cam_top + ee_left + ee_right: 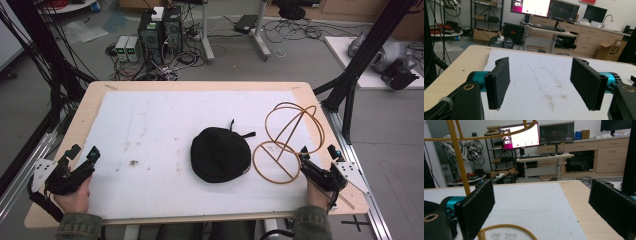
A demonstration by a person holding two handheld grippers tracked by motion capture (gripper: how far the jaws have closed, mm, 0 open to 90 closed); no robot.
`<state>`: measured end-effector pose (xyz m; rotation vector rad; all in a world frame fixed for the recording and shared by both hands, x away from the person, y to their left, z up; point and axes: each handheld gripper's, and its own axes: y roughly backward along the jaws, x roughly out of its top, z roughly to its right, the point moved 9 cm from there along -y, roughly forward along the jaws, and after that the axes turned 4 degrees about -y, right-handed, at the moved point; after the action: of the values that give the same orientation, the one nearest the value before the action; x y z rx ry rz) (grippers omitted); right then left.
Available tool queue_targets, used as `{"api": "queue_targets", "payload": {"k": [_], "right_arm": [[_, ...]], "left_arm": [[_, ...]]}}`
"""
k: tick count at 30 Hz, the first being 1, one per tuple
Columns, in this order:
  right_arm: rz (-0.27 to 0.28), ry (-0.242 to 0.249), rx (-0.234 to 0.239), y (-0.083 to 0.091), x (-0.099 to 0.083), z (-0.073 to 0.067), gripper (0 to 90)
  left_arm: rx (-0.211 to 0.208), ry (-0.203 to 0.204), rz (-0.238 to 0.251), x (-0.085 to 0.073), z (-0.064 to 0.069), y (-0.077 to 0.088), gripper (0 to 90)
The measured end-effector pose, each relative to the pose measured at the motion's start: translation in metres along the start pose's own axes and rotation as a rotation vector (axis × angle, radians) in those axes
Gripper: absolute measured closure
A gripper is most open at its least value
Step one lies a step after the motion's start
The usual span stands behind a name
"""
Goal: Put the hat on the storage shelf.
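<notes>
You held the left claw (84, 156) and right claw (318, 151) spread and empty at the table's (65, 135) near corners. The round black fabric cap (220, 154) lay untouched mid-table, just beside the yellow wire-hoop stand (289, 140), so nothing looked started.

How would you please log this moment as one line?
left gripper: open, empty, mat's left | right gripper: open, empty, beside wire stand | black hat: mid-mat, untouched
</notes>
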<state>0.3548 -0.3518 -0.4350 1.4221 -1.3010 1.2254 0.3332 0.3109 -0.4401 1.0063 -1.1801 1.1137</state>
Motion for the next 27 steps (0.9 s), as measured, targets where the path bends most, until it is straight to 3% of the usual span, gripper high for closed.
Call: {"api": "queue_targets", "payload": {"k": [27], "right_arm": [[-0.002, -0.008, 0.0, 0.0006, -0.0004, 0.0, 5.8]], "left_arm": [[-0.01, 0.005, -0.005, -0.0015, 0.002, -0.0021, 32.2]]}}
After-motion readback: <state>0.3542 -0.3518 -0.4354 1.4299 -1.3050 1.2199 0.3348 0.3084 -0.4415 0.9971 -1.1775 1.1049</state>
